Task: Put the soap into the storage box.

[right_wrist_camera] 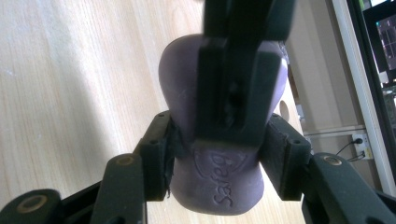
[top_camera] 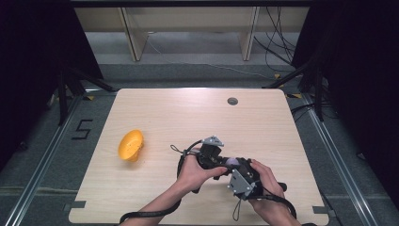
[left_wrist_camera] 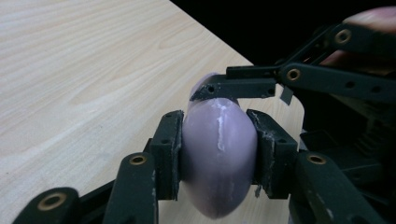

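pale lilac, and waxy by its sheen, the soap bar (left_wrist_camera: 218, 158) sat pinched between both grippers near the front middle of the wooden table (top_camera: 188, 113). going from the left of the high view, an orange bowl-like thing (top_camera: 130, 145) lay tipped on its side well apart from the hands; neither gripper view took it in. next came the left hand (top_camera: 193, 173) with the left gripper (top_camera: 225, 163), then the right hand (top_camera: 266, 183) with the right gripper (top_camera: 231, 165), the two tools meeting nose to nose, so that from above the soap was little more than a pale speck between black parts. the left gripper view gave what the high view could not: its own two pads (left_wrist_camera: 169, 156) pressed flat on the soap's broad sides, jaws drawn in tight on it, while a jaw of the other gripper crossed the bar's far end from the right. the right gripper view showed the bar end-on, with raised lettering stamped in its face, that gripper's pads (right_wrist_camera: 158, 156) squeezed against its narrow waist and the left gripper's jaw lying blurred over the top of it. whether the soap touched the table or was held just off it could not be told. farther back in the high view, a round grey grommet (top_camera: 232, 100) sat in the tabletop.
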`<state>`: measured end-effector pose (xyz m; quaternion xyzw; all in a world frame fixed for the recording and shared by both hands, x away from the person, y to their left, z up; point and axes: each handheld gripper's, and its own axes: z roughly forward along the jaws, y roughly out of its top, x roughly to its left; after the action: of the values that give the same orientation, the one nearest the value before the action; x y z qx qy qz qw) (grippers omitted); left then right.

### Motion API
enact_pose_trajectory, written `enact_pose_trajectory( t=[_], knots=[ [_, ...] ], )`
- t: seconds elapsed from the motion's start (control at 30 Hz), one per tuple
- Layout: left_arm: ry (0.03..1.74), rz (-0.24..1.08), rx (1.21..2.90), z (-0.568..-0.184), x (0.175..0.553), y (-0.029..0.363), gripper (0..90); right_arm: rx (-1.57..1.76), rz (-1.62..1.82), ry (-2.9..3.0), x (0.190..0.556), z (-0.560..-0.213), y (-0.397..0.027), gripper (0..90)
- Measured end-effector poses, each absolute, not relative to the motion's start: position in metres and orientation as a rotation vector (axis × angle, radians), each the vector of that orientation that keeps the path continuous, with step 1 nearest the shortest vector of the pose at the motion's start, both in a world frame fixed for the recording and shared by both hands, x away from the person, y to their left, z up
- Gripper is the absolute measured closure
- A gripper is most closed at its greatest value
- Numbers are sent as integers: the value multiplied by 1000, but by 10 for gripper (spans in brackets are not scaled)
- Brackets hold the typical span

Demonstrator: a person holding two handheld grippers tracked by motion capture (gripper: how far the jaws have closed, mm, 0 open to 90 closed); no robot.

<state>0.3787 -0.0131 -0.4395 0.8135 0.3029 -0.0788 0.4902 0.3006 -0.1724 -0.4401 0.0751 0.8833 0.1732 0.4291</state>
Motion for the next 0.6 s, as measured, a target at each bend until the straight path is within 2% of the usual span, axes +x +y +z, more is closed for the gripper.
enact_pose_trajectory(
  t=[0.43,0.53,0.6],
  knots=[
    [740,-166,2000,-435,379,-12,589,253,513,2204,301,-443,-169,501],
    [748,-163,1994,-435,379,-12,590,265,504,2194,301,-442,-169,482],
    [742,-134,2006,-435,380,-11,590,287,496,2198,301,-441,-170,436]
  ],
)
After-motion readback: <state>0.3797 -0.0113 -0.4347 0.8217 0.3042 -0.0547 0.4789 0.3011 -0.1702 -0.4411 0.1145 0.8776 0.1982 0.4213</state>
